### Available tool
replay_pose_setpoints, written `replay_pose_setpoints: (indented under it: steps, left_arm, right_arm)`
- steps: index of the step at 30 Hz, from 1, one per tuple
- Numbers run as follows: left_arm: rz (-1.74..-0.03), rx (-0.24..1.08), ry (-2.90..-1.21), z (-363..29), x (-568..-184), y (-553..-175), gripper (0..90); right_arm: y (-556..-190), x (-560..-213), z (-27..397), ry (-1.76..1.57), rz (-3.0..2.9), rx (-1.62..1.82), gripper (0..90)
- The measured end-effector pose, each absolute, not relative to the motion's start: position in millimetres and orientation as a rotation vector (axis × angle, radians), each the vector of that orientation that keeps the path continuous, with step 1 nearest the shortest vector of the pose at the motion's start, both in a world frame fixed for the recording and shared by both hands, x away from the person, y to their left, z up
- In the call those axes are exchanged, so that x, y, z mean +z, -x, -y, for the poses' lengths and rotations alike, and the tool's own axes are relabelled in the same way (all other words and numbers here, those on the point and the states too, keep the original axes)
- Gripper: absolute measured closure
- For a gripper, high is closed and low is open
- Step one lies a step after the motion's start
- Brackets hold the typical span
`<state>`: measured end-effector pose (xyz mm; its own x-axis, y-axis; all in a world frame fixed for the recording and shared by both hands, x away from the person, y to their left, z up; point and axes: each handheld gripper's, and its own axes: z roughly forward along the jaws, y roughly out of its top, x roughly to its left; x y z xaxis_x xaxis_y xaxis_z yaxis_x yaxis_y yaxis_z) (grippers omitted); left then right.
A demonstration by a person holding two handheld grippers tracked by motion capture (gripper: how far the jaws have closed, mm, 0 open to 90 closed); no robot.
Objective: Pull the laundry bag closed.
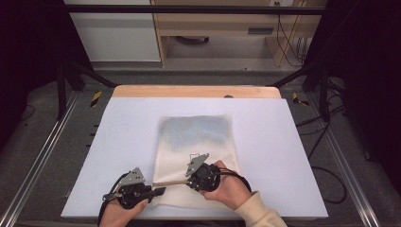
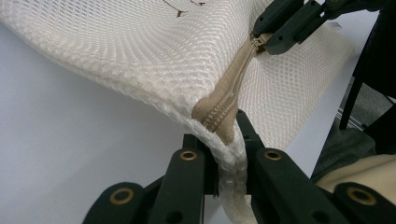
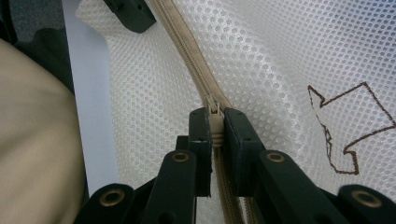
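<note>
A cream mesh bag (image 1: 196,142) lies flat on the white table top, with a tan zipper (image 1: 171,182) along its near edge. My left gripper (image 1: 161,191) is shut on the bag's near left corner (image 2: 226,140), at the zipper's end. In the left gripper view the zipper tape (image 2: 236,88) runs taut up to the right gripper. My right gripper (image 1: 188,182) is shut on the zipper pull (image 3: 215,122), with the slider (image 3: 212,103) just beyond its jaws. A brown outline print (image 3: 348,126) marks the mesh to the right of the zipper (image 3: 196,70).
The white table top (image 1: 123,142) has a wooden strip (image 1: 196,91) at its far edge. Black frame legs (image 1: 71,75) and cables (image 1: 326,142) stand on the floor on both sides. A cream sleeve (image 1: 257,213) comes in at the bottom.
</note>
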<state>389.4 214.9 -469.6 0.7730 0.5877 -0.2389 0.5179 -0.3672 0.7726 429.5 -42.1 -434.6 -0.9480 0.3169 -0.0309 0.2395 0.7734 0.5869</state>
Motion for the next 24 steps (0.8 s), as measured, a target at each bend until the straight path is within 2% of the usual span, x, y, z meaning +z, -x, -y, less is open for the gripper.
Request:
replay_pose_setpoints:
  steps: [24]
  left_arm:
    - [-0.823,0.095,-2.035,-216.6,-467.8,-389.0,84.3]
  right_arm:
    - [-427.8,-435.7,47.7,-0.474,-2.841,0.909,82.1]
